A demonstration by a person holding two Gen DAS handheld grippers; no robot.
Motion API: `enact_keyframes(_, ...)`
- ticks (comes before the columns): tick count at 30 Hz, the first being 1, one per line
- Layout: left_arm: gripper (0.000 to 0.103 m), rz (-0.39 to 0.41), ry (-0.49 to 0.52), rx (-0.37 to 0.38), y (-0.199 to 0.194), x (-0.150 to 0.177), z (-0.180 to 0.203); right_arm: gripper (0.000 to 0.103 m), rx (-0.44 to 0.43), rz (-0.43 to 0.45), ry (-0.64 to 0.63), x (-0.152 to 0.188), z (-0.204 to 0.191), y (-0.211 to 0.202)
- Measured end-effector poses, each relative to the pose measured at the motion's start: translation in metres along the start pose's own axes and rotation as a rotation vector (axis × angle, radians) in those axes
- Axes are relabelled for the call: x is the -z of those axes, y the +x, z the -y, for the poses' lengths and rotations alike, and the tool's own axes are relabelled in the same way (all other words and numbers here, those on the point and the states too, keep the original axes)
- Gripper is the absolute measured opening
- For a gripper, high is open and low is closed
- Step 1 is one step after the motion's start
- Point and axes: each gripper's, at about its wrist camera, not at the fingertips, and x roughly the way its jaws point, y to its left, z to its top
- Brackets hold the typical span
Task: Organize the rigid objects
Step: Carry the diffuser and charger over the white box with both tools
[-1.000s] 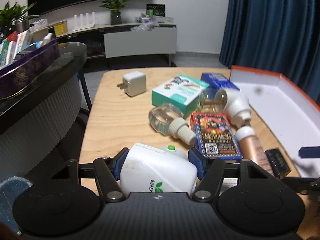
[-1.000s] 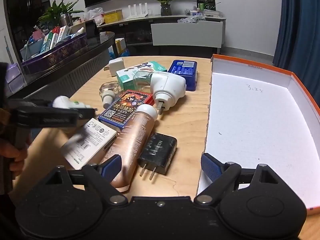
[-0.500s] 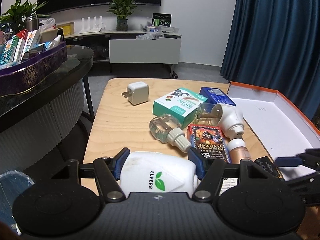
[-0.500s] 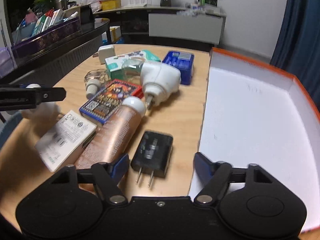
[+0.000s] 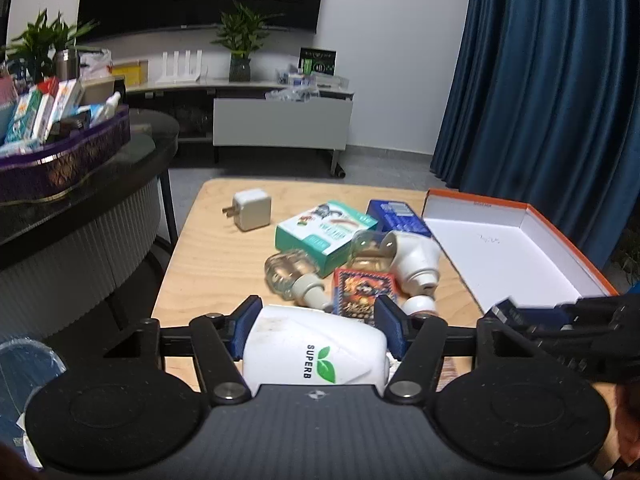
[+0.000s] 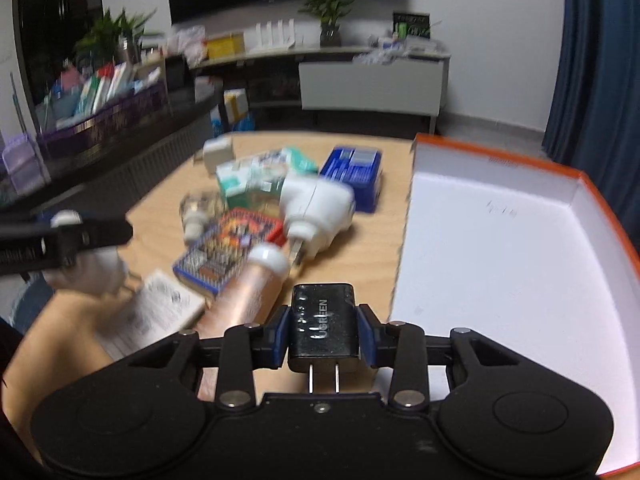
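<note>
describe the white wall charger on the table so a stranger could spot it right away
Start at the wooden table and look to its far left corner, away from the orange-rimmed box. The white wall charger lies there alone, a small cube with two prongs, apart from the central clutter.

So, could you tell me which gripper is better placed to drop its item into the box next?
Right. The right gripper holds the black charger beside the open box; the left gripper, holding the white bottle, is farther away.
</note>
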Motion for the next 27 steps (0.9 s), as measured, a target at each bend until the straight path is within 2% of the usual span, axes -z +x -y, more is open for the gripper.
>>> enact_keyframes(1,0.061,0.004,0.001,-0.002,-0.002,-0.001,0.002,0.043,0.004,0.023,0.001,-0.003,0.002,-0.007)
enact_keyframes(2,0.046,0.008,0.001,0.001,-0.003,-0.004,0.005,0.043,0.004,0.032,0.007,-0.006,0.005,-0.012)
enact_keyframes(3,0.025,0.008,0.006,0.000,-0.005,-0.006,0.007,0.043,0.004,0.031,0.016,-0.008,0.008,-0.016)
enact_keyframes(5,0.033,0.022,0.010,0.010,-0.009,-0.012,0.011,0.043,0.005,0.057,0.029,-0.013,0.013,-0.026)
enact_keyframes(8,0.033,0.018,0.045,-0.017,-0.003,-0.011,0.017,0.043,0.024,0.080,0.028,-0.013,0.018,-0.037)
enact_keyframes(10,0.049,0.016,0.059,-0.061,0.005,-0.002,0.013,0.043,0.016,0.073,0.041,-0.010,0.021,-0.041)
enact_keyframes(11,0.056,-0.002,0.031,-0.062,0.010,0.003,0.006,0.043,0.014,0.080,0.044,-0.007,0.023,-0.045)
enact_keyframes(13,0.057,-0.045,-0.082,-0.030,0.018,0.014,-0.015,0.043,0.012,0.076,0.047,-0.002,0.025,-0.047)
enact_keyframes(15,0.064,-0.033,-0.143,-0.007,0.012,0.020,-0.024,0.043,0.007,0.078,0.047,0.001,0.025,-0.049)
enact_keyframes(16,0.068,-0.017,-0.120,-0.011,0.007,0.022,-0.022,0.043,0.004,0.079,0.048,0.002,0.025,-0.049)
enact_keyframes(18,0.086,0.041,-0.066,-0.007,-0.005,0.025,-0.015,0.043,-0.007,0.084,0.053,0.001,0.024,-0.049)
enact_keyframes(21,0.101,0.116,-0.088,0.097,-0.020,0.032,-0.008,0.043,-0.017,0.091,0.048,0.002,0.022,-0.050)
enact_keyframes(22,0.102,0.128,-0.084,0.124,-0.022,0.035,-0.004,0.043,-0.017,0.092,0.047,0.002,0.022,-0.050)
enact_keyframes(25,0.103,0.162,-0.054,0.131,-0.027,0.048,0.015,0.043,-0.025,0.091,0.057,0.003,0.024,-0.050)
enact_keyframes(27,0.103,0.142,0.056,0.113,-0.021,0.055,0.035,0.043,-0.030,0.086,0.067,0.003,0.025,-0.049)
